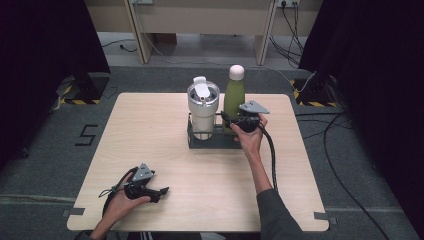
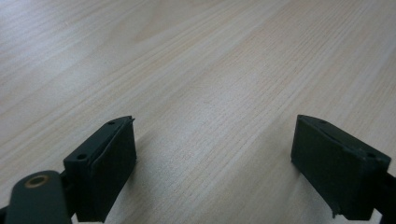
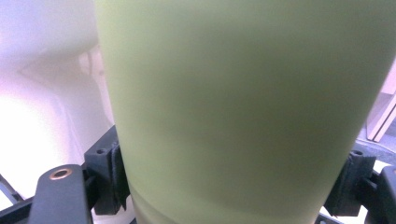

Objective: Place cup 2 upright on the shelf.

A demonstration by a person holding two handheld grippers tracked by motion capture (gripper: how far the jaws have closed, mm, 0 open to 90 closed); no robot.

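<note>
Our right gripper point(image 1: 231, 121) clamps the green bottle point(image 1: 233, 97) standing in the black rack point(image 1: 191, 136) beside the white tumbler point(image 1: 203, 111); our left gripper point(image 1: 161, 193) rests open on the table point(image 1: 150, 130). Next, we judge, a straight lift clear of the rack.

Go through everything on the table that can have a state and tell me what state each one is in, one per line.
green bottle: upright in the rack, pink cap on, between the right gripper's jaws
white tumbler: upright in the rack, lid on
black rack: holding both
right gripper: shut on the bottle
left gripper: open, low over the table
</note>
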